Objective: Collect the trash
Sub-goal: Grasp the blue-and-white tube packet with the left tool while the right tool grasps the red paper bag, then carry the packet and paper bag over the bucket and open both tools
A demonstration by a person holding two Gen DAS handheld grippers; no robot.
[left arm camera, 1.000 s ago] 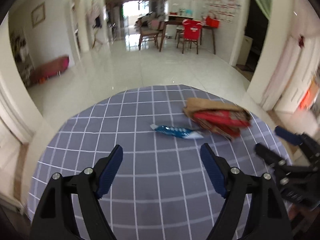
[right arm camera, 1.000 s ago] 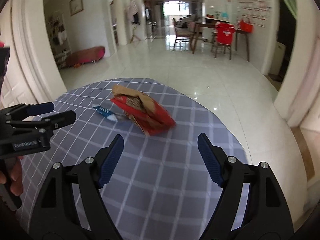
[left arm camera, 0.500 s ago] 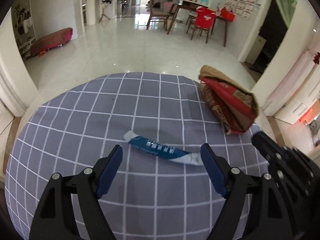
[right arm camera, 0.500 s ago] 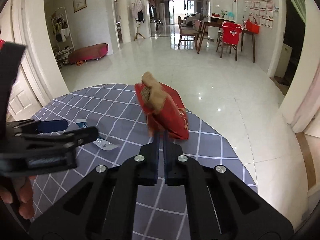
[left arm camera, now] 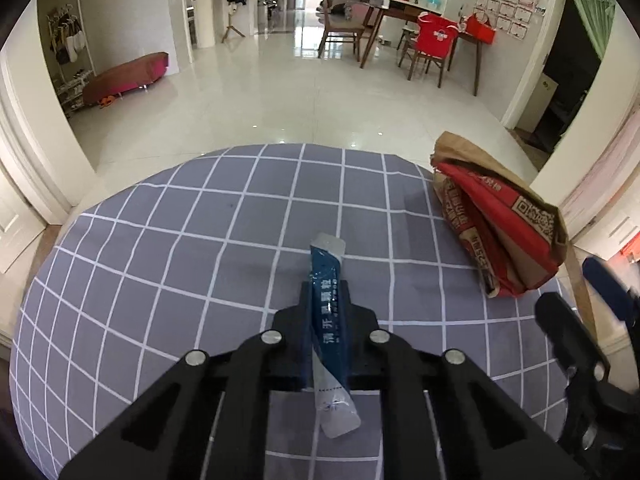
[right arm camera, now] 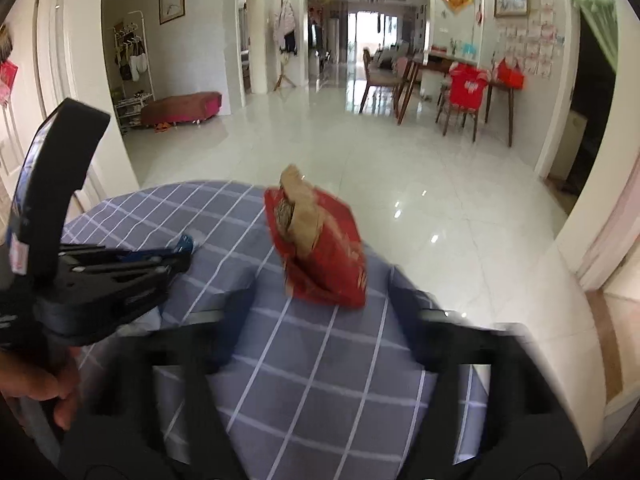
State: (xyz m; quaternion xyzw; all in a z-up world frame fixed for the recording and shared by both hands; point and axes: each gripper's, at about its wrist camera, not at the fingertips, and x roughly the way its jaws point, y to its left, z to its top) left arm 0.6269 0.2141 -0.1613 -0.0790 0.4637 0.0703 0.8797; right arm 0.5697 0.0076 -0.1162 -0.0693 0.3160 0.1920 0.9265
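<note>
In the right wrist view the right gripper [right arm camera: 324,300] is smeared by motion, its fingers [right arm camera: 236,304] mere dark streaks. The left gripper [right arm camera: 176,258] covers nearly all of the blue packet [right arm camera: 186,243]. The near edge of the desk [left arm camera: 168,240] is hidden behind the gripper bodies. The print on the red bag [left arm camera: 496,224] is too small to read.

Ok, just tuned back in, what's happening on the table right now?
A person is clearing trash off the checked table with a gripper in each hand. The left gripper is closing on the blue sachet, which sits lengthwise between its jaws. The right gripper is opening, blurred, with nothing between its jaws; the red and brown bag stands on the table just ahead of it, not held.
</note>
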